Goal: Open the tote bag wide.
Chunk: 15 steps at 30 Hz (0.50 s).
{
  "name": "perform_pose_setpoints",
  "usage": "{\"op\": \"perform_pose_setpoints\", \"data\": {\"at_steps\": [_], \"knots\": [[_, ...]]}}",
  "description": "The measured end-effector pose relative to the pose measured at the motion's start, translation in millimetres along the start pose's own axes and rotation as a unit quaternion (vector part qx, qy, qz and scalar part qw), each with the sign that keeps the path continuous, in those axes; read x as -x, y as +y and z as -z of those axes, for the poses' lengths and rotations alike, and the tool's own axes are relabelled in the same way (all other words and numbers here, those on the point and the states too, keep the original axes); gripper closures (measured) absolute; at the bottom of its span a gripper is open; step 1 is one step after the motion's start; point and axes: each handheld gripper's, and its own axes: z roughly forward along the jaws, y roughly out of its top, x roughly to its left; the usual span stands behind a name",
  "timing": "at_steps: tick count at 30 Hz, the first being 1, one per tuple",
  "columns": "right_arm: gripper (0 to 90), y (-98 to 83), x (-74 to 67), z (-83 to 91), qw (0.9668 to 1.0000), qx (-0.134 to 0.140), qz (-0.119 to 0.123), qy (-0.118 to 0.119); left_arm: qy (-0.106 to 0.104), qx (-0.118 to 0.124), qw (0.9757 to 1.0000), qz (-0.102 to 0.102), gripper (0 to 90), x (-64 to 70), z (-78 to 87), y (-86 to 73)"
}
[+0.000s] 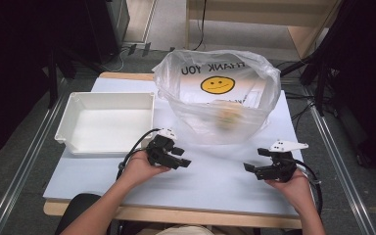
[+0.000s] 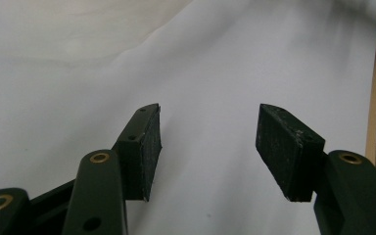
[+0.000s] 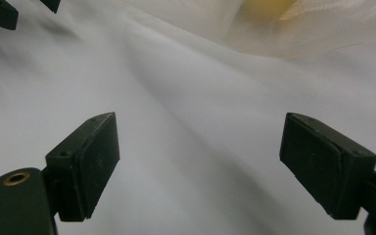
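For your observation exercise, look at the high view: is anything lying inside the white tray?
No, the white tray left of the plastic bag shows a bare white floor.

The table [image 1: 196,186] is being viewed from above the person's side, forward and down, at some distance. From each gripper, the white tabletop is being viewed low and close along its own jaws. The plastic bag [image 1: 220,93] is being shared by the high view and the right gripper view [image 3: 274,19].
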Motion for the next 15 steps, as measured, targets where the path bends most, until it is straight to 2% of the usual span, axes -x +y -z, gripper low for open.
{"op": "perform_pose_setpoints", "data": {"at_steps": [4,10,15], "knots": [[17.1,0.1,0.4,0.3,1.0000,0.000,0.002,0.000,-0.001,-0.004,1.0000,-0.002,43.8,-0.7,-0.7,-0.3],[21.1,0.9,2.0,1.3,1.0000,-0.003,0.003,0.004,0.002,-0.010,0.9999,0.013,42.9,-4.8,-1.9,0.1],[25.1,1.6,2.8,3.7,1.0000,0.007,0.001,0.004,0.004,-0.009,0.9999,0.008,42.7,-3.9,-1.4,0.4]]}}
